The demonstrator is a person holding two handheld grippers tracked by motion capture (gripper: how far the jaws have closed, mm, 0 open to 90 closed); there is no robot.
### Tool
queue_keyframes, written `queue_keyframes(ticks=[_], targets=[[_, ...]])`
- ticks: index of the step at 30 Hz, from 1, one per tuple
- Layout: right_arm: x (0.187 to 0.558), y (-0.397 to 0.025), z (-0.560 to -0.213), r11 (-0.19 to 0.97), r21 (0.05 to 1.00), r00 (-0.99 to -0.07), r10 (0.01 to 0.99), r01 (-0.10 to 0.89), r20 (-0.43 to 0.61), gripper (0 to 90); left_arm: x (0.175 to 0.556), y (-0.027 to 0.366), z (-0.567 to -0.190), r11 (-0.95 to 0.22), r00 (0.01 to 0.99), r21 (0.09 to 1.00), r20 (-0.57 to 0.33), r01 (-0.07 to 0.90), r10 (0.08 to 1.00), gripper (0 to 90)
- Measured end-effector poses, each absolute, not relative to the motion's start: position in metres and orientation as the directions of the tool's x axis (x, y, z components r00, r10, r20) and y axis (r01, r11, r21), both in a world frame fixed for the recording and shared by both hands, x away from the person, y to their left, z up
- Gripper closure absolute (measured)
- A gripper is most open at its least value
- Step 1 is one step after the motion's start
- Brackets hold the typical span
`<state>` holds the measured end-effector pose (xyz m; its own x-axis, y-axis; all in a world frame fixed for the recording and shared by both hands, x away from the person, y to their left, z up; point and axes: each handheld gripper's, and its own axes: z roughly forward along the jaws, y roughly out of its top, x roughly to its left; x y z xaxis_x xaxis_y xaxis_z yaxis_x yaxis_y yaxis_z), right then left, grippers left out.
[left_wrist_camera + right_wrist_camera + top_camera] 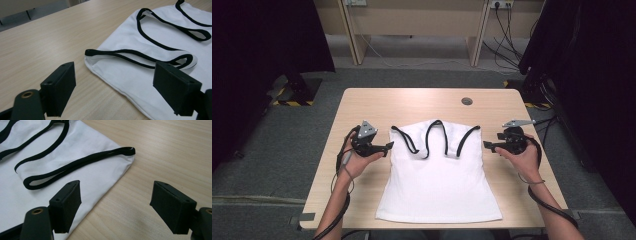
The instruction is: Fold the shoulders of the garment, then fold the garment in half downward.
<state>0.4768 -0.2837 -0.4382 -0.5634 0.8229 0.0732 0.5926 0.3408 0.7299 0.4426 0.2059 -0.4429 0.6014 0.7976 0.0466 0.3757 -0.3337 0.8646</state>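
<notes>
White cotton tank top with black trim (439, 182) lies flat at centre of light wooden table (362, 100), straps toward far edge, hem toward person. Left gripper (388, 145) held just beside top's left armhole corner (88, 52), jaws spread wide, nothing between them. Right gripper (486, 145) just beside right armhole corner (132, 150), jaws likewise wide apart, empty. Both hover low over table. Small round grommet (467, 101) in tabletop near far edge.

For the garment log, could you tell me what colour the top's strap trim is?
Black, on a white top; the trim shows best in the left gripper view.
</notes>
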Motion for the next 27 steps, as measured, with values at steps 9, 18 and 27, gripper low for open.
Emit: queue_keyframes(ticks=[9, 18, 27], targets=[[0.483, -0.283, -0.433, 0.347, 0.727, -0.561, 0.825, 0.592, 0.064, 24.2, 0.452, 0.214, -0.439, -0.348, 0.590, 0.854, 0.060, 0.387, 0.805, 17.7], [0.506, -0.283, -0.430, 0.367, 0.709, -0.555, 0.831, 0.602, 0.042, 28.5, 0.487, 0.205, -0.432, -0.401, 0.596, 0.815, 0.086, 0.419, 0.798, 18.5], [0.542, -0.272, -0.425, 0.372, 0.692, -0.537, 0.843, 0.619, 0.027, 44.1, 0.545, 0.192, -0.447, -0.468, 0.653, 0.713, 0.019, 0.522, 0.757, 23.3]])
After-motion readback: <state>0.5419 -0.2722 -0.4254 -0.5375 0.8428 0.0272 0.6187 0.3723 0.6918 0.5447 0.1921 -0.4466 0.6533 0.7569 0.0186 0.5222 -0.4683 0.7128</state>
